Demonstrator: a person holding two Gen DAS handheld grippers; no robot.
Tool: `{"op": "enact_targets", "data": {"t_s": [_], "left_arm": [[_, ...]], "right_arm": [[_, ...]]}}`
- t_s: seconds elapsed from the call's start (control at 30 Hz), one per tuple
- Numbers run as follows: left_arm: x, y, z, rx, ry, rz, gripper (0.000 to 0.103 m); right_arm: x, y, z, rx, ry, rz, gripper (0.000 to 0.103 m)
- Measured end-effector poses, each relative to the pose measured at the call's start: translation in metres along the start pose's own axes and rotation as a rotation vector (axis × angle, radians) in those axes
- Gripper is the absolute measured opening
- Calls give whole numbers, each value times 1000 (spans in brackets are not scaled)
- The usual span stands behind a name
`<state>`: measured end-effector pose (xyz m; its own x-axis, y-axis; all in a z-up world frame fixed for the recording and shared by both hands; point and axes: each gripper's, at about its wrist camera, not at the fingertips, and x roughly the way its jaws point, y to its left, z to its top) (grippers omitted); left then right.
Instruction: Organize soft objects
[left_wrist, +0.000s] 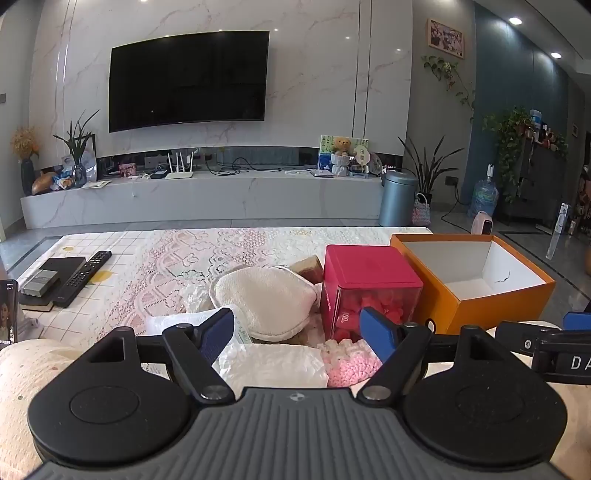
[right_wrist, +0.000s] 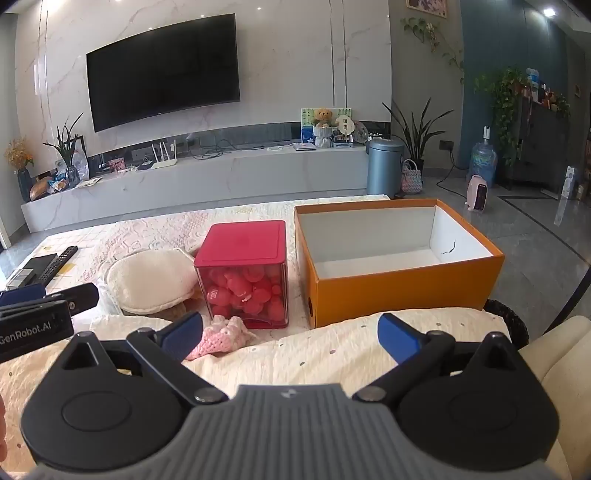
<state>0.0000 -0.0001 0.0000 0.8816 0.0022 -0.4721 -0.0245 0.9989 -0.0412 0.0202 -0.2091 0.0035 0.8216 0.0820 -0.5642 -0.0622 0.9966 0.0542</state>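
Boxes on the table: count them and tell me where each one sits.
2. The red-lidded clear plastic cube box full of pink pieces stands mid-table; the open, empty orange cardboard box sits just right of it. Others may be hidden behind the soft items.

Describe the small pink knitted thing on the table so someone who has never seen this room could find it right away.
Start at the big open orange cardboard box on the lace-covered table. Just to its left stands a red-lidded cube container full of red pieces. The pink knitted item lies at that cube's near bottom corner; it is the only pink, bumpy yarn piece, unlike the cream round fluffy pad further left.
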Motion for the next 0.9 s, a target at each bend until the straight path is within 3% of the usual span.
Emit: {"op": "enact_targets", "data": {"t_s": [0.9], "left_arm": [[4, -1, -1, -9, 8, -9, 91]], "right_arm": [[4, 0, -3, 0, 21, -5, 100]]}}
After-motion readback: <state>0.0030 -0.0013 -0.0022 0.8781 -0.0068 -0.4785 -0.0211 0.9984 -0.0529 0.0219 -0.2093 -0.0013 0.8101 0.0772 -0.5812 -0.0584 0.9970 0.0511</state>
